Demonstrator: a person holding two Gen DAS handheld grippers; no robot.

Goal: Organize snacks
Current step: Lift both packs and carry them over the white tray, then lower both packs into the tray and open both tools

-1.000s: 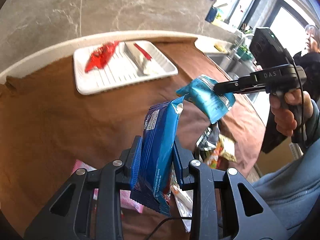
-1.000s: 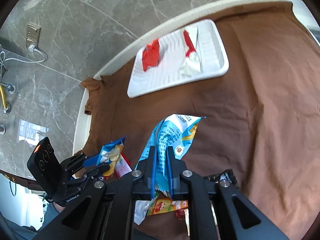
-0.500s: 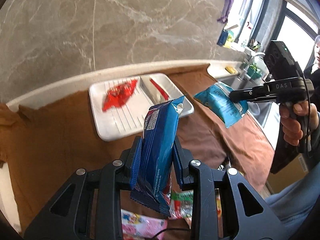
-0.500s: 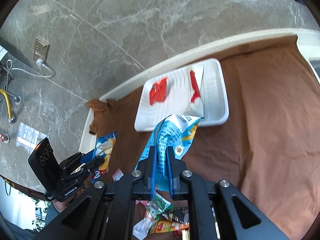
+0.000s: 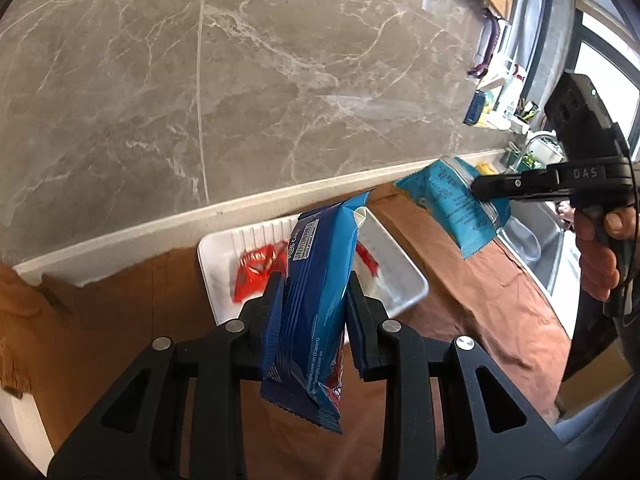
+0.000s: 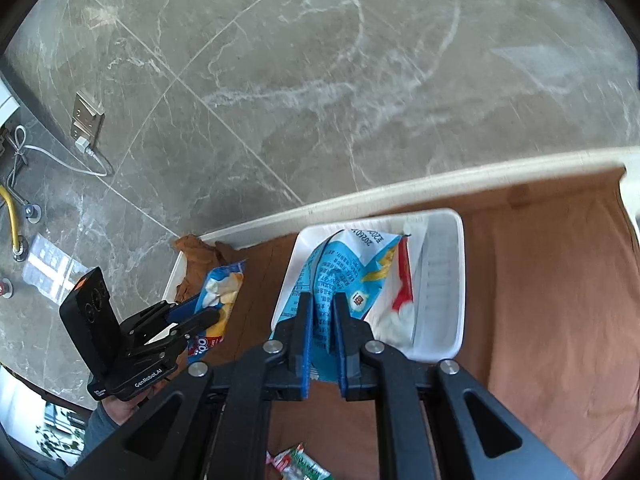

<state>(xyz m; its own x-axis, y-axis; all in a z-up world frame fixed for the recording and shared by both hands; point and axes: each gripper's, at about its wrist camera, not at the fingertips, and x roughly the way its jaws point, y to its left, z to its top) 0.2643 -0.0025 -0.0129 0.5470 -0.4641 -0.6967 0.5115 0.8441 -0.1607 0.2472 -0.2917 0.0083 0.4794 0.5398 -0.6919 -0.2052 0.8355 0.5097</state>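
Observation:
My left gripper (image 5: 314,288) is shut on a dark blue snack pack (image 5: 316,304) and holds it up in front of the white ribbed tray (image 5: 404,280). The tray holds a red packet (image 5: 254,272) and a red-and-white wrapper (image 6: 404,292). My right gripper (image 6: 322,312) is shut on a light blue snack packet (image 6: 340,272) and holds it above the near end of the tray (image 6: 444,280). In the left wrist view the right gripper (image 5: 480,190) shows at the right with its packet (image 5: 456,208). In the right wrist view the left gripper (image 6: 200,318) shows at the left with its pack (image 6: 218,300).
A brown cloth (image 6: 540,300) covers the counter, with a white rim and a grey marble wall (image 5: 280,80) behind. A loose snack wrapper (image 6: 300,464) lies near the front edge. A sink (image 5: 532,232) with a tap lies at the far right.
Both grippers have risen and moved forward toward the tray with their packets. The tray now sits just behind both packets, and the loose snack pile has dropped out of the left view.

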